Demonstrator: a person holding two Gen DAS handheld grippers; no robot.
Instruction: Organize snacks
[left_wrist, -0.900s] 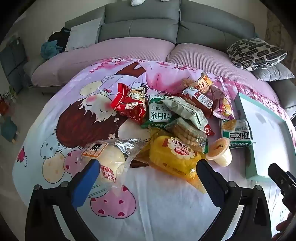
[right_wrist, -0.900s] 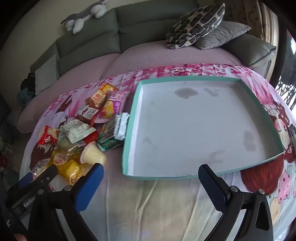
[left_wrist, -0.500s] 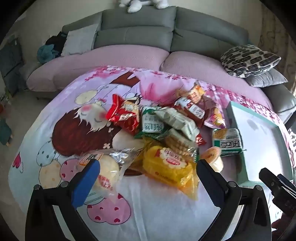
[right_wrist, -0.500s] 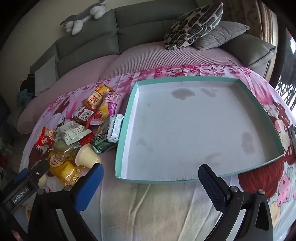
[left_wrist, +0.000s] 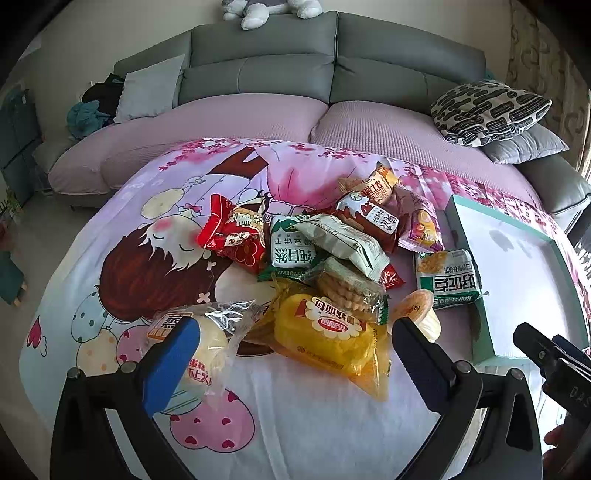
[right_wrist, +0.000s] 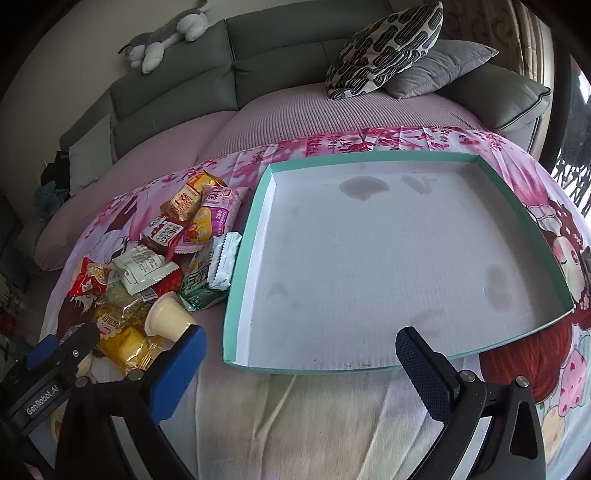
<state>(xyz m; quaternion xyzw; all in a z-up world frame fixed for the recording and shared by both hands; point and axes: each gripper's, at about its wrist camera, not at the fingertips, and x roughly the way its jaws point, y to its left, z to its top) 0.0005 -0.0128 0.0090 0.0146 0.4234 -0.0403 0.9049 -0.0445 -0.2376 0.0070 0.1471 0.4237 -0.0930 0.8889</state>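
Left tongs (left_wrist: 291, 347) gape wide over crinkly snack packets (left_wrist: 328, 254) heaped just ahead; right tongs (right_wrist: 301, 350) gape wide before the shallow teal-rimmed cardboard tray (right_wrist: 243, 280).

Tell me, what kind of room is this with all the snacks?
Probably a living room at home. A big grey sofa has cushions and a plush toy on its back, and the snacks lie on a cartoon-print sheet beside a teal tray.

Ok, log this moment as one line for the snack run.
left tongs: open, over yellow bread pack | right tongs: open, empty | teal tray: no snacks inside | snack pile: on bedsheet
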